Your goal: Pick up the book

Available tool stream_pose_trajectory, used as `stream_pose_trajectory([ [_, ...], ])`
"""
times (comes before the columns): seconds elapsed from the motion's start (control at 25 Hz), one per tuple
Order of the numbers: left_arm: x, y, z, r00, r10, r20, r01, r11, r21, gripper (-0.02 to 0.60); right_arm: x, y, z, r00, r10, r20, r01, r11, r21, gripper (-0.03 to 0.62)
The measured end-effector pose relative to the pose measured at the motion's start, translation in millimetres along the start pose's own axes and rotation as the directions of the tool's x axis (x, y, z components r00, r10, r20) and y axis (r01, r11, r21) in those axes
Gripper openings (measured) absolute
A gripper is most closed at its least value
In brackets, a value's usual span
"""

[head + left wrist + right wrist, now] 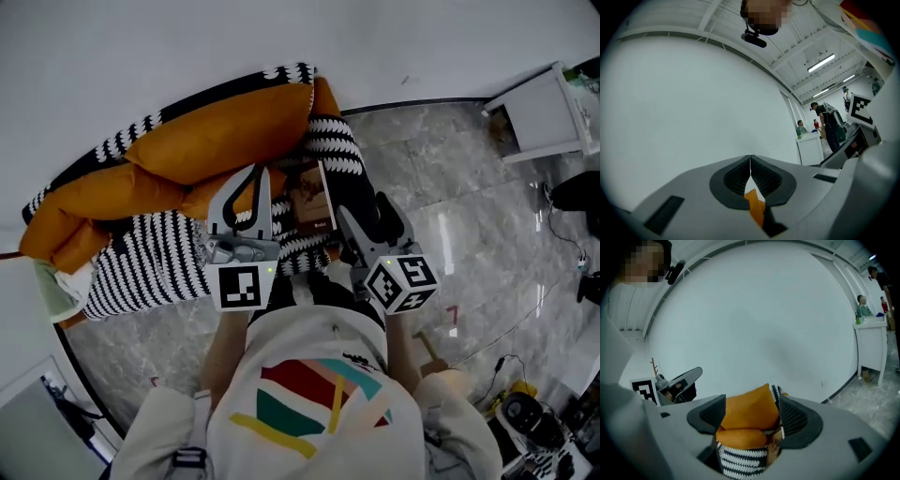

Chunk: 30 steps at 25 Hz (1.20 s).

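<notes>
The white wall [281,37] fills most of both gripper views. Only the head view shows how it curves behind the striped lounger [159,262] and meets the grey marble floor [469,234]. That floor lies open to the right of the lounger as far as a white table [544,112] in the corner, with cables [562,244] trailing near the right edge. Orange cushions [225,131] are stacked along the lounger's wall side, and they hem in its far edge. The left gripper view alone shows the ceiling strip lights [820,63] and people [829,126] standing by a distant counter. Of the lounger it catches only an orange sliver below the jaws. The right gripper view frames the cushions [745,418] and the striped cover [740,460] between its jaws. The book [312,195] lies flat on the striped cover just below the cushions, between the two grippers. In the head view its cover is plain to see. In the right gripper view it is only a thin brown edge [776,442] low beside the right-hand pad, and the left gripper view does not show it. The left gripper [260,173] sits just beside the book's left edge, and its own view [750,164] shows the tips pressed together on nothing. The right gripper [364,204] is beside the book's right edge, its jaws spread wide [752,413] and not pressing on the book.
</notes>
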<state>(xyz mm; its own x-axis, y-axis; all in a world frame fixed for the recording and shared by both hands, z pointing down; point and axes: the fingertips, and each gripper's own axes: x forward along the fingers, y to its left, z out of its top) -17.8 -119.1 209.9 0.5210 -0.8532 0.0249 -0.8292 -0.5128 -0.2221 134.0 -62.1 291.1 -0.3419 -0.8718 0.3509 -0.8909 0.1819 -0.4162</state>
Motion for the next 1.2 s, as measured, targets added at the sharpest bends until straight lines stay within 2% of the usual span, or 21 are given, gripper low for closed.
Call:
stream_pose_trajectory([
  [0.12,14.7,-23.7,-33.0,0.995,-0.064,-0.070,0.064,0.998,-0.008,0.008,17.0,-23.0,-38.8,0.994,-0.029,-0.101,0.029,1.000,-0.002,0.347],
  [0.24,34.2,-50.6,-72.2,0.988,-0.120,-0.097,0.119,0.993,-0.014,0.008,46.6,-54.1,-96.9,0.975,-0.047,-0.217,0.049,0.999,0.006,0.347],
  [0.32,46.1,-66.2,-102.3,0.981,-0.153,-0.115,0.151,0.988,-0.027,0.008,68.7,-72.1,-143.3,0.951,-0.047,-0.304,0.052,0.999,0.009,0.347],
  [0.44,51.8,-86.1,-151.0,0.964,-0.193,-0.184,0.190,0.981,-0.032,0.008,92.9,-89.4,-211.3,0.905,-0.040,-0.424,0.044,0.999,0.001,0.347],
  [0.64,60.1,-100.7,-207.2,0.957,-0.178,-0.229,0.170,0.984,-0.054,0.008,123.1,-119.8,-286.1,0.844,-0.029,-0.536,0.069,0.996,0.056,0.347],
  [0.76,58.3,-100.4,-225.9,0.954,-0.168,-0.250,0.156,0.986,-0.065,0.008,135.7,-132.7,-310.7,0.819,-0.040,-0.573,0.110,0.990,0.087,0.347],
  [0.92,50.7,-99.3,-236.4,0.951,-0.169,-0.258,0.156,0.985,-0.071,0.008,141.2,-133.2,-319.2,0.811,-0.066,-0.581,0.124,0.991,0.060,0.347],
  [1.0,47.2,-99.1,-239.5,0.949,-0.170,-0.264,0.156,0.985,-0.074,0.008,141.1,-131.6,-323.2,0.803,-0.057,-0.593,0.130,0.988,0.081,0.347],
  [1.12,46.8,-98.9,-241.3,0.948,-0.166,-0.271,0.152,0.986,-0.074,0.008,143.0,-127.3,-340.9,0.755,0.002,-0.656,0.132,0.979,0.154,0.347],
  [1.2,45.2,-100.1,-239.6,0.948,-0.161,-0.274,0.146,0.986,-0.076,0.008,143.6,-127.9,-353.0,0.744,0.008,-0.668,0.134,0.978,0.161,0.347],
])
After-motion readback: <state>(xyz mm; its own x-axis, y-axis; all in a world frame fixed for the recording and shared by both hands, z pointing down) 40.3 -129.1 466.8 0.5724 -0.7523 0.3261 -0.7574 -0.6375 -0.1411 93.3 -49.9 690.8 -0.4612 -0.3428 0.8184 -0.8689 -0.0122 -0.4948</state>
